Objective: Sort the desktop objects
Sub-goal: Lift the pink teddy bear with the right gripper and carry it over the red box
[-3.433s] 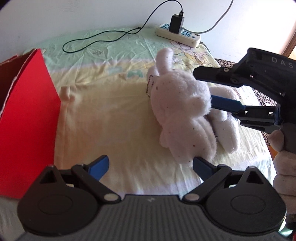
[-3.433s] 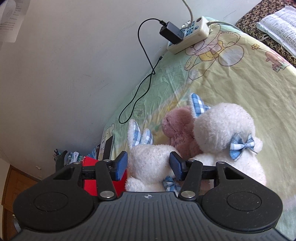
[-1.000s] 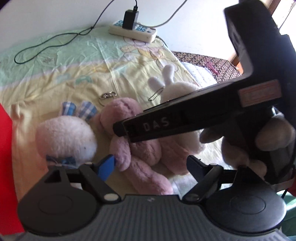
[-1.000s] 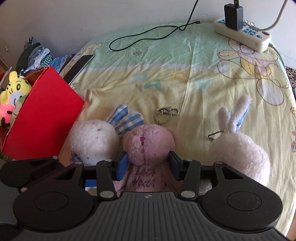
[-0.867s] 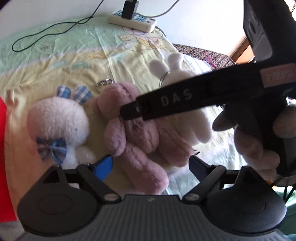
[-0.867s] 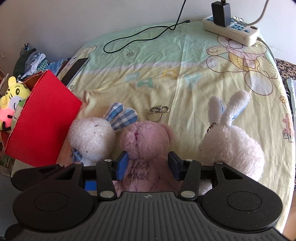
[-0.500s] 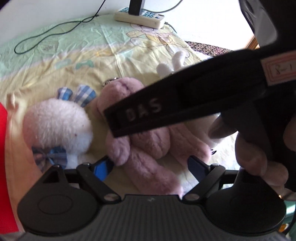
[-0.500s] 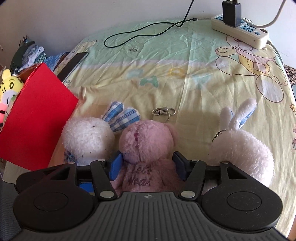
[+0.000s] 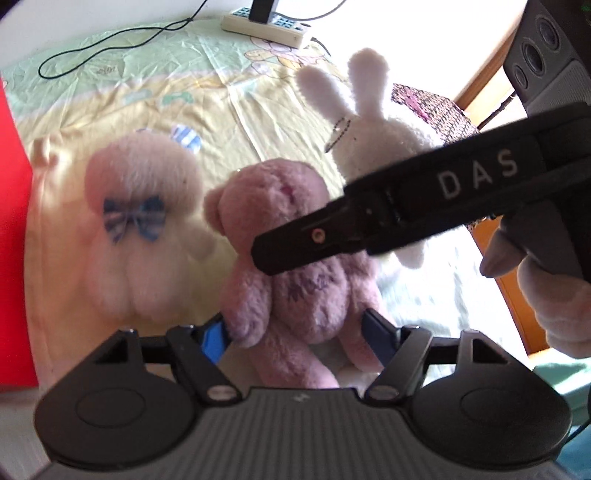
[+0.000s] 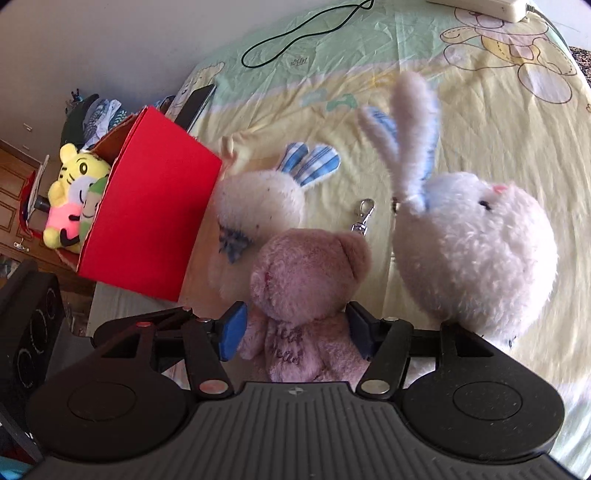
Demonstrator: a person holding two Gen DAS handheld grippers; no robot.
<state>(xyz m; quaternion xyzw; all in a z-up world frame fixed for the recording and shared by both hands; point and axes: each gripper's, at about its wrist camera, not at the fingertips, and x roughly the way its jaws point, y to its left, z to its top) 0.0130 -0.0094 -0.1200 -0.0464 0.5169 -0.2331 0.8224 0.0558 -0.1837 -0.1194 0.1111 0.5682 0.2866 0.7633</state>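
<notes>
A pink teddy bear (image 9: 295,258) sits upright between a cream bunny with a blue bow (image 9: 144,225) and a white long-eared bunny (image 9: 373,122). My left gripper (image 9: 299,336) is open, its blue pads on either side of the bear's legs. My right gripper (image 10: 295,328) is shut on the bear (image 10: 306,288) at its body, below the head. The right gripper's black body (image 9: 424,199) crosses the left wrist view in front of the bear. The cream bunny (image 10: 258,206) and the white bunny (image 10: 476,247) flank the bear in the right wrist view.
A red box (image 10: 147,221) stands left of the toys, with a yellow tiger plush (image 10: 74,195) inside. A metal key clip (image 10: 364,218) lies on the yellow sheet (image 10: 480,129). A power strip (image 9: 266,26) and a black cable (image 9: 110,40) lie at the far edge.
The right gripper has closed on the pink bear and raised it upright. The left gripper has moved in around the bear's legs. The white bunny now stands up with its face showing.
</notes>
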